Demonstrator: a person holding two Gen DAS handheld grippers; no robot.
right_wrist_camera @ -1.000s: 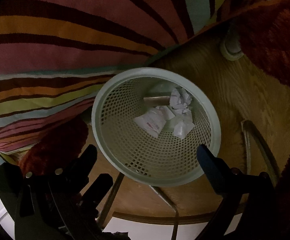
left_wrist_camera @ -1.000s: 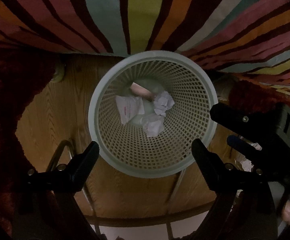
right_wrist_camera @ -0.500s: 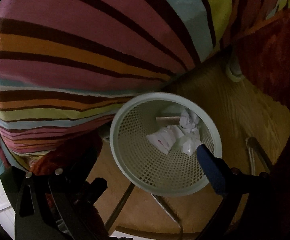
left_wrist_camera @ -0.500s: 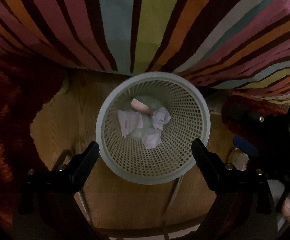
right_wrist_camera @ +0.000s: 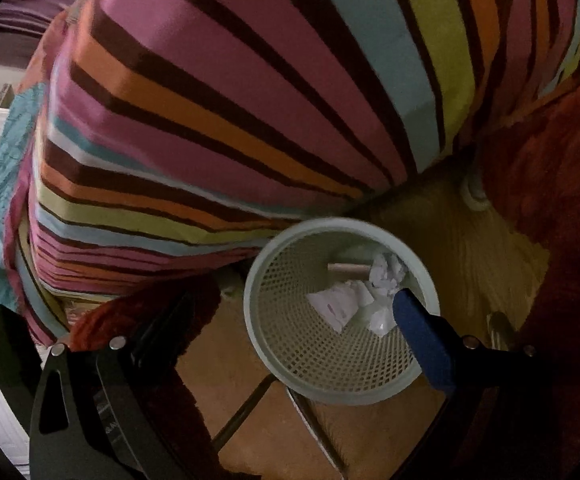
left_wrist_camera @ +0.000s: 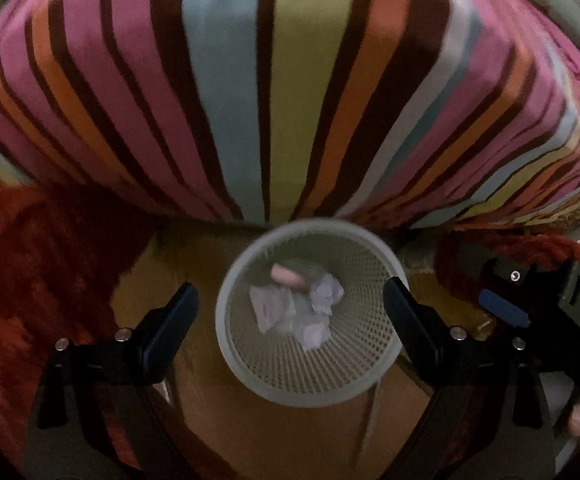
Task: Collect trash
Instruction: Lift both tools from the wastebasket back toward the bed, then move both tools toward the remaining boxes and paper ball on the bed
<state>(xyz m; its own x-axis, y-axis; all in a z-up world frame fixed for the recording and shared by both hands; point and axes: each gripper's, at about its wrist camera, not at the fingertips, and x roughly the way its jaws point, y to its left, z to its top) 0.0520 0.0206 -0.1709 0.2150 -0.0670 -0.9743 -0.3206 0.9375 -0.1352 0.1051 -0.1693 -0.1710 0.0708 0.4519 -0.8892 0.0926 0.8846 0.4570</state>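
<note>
1. While both cameras look down from above, a round white basket (left_wrist_camera: 250,376) with little holes in its wall stands on the wooden floor (left_wrist_camera: 290,440).
2. Inside the basket lie crumpled paper balls (left_wrist_camera: 326,292), a flat white wrapper (left_wrist_camera: 266,308) with pink marks, and a small brown tube (right_wrist_camera: 348,269).
3. The left gripper (left_wrist_camera: 290,320) hangs over the basket with its two dark fingers spread wide, one on each side of the rim, and it holds nothing.
4. The right gripper (right_wrist_camera: 294,320) is spread wide too and holds nothing.
5. In the right wrist view, its blue finger (right_wrist_camera: 422,340) sits in front of the basket's right rim and hides some of the paper.
6. A big striped blanket (left_wrist_camera: 290,80), pink, orange, blue, green and brown, fills the far part of both views and hangs just past the far rim of the basket.
7. A fuzzy red rug (left_wrist_camera: 42,264) lies on the floor to the left in the left wrist view, and more red fuzz shows on the right.
8. Thin metal legs (right_wrist_camera: 242,412) cross the floor near the basket in the right wrist view.
9. A small white round thing (right_wrist_camera: 475,190) sits on the floor at the far right, next to the rug; I cannot tell what it is.
10. The left wrist view is blurry.
</note>
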